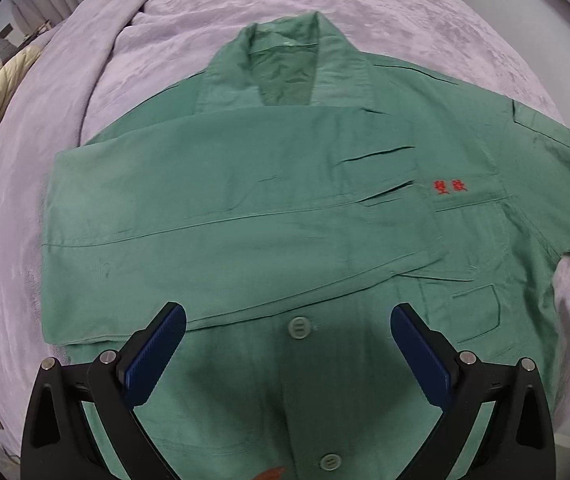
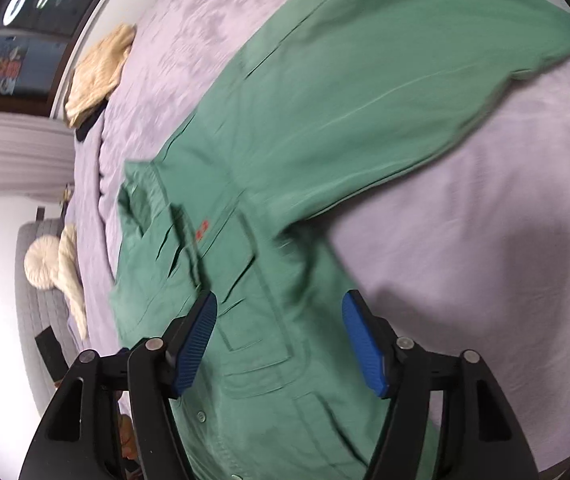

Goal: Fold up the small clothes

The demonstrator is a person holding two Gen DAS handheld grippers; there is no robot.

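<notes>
Left gripper (image 1: pixel 288 344): jaws apart, empty, above the button placket. Right gripper (image 2: pixel 279 344): jaws apart, nothing between them. The green shirt (image 1: pixel 269 216) lies flat on the lilac bedspread (image 1: pixel 85 80). One sleeve (image 1: pixel 205 208) is folded across the chest; the other sleeve (image 2: pixel 405 80) remains spread out. Judged status: first fold done; second sleeve and body folds remain.

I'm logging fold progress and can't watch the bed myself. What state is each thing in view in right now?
Green button-up cotton shirt: lying flat, front up, buttoned.
Shirt's one sleeve: folded across the chest.
Shirt's other sleeve: spread out on the bed, unfolded.
Lilac bedspread: spread under the shirt, lightly creased.
Left gripper: open, empty, above the shirt.
Right gripper: open, empty, above the shirt.
</notes>
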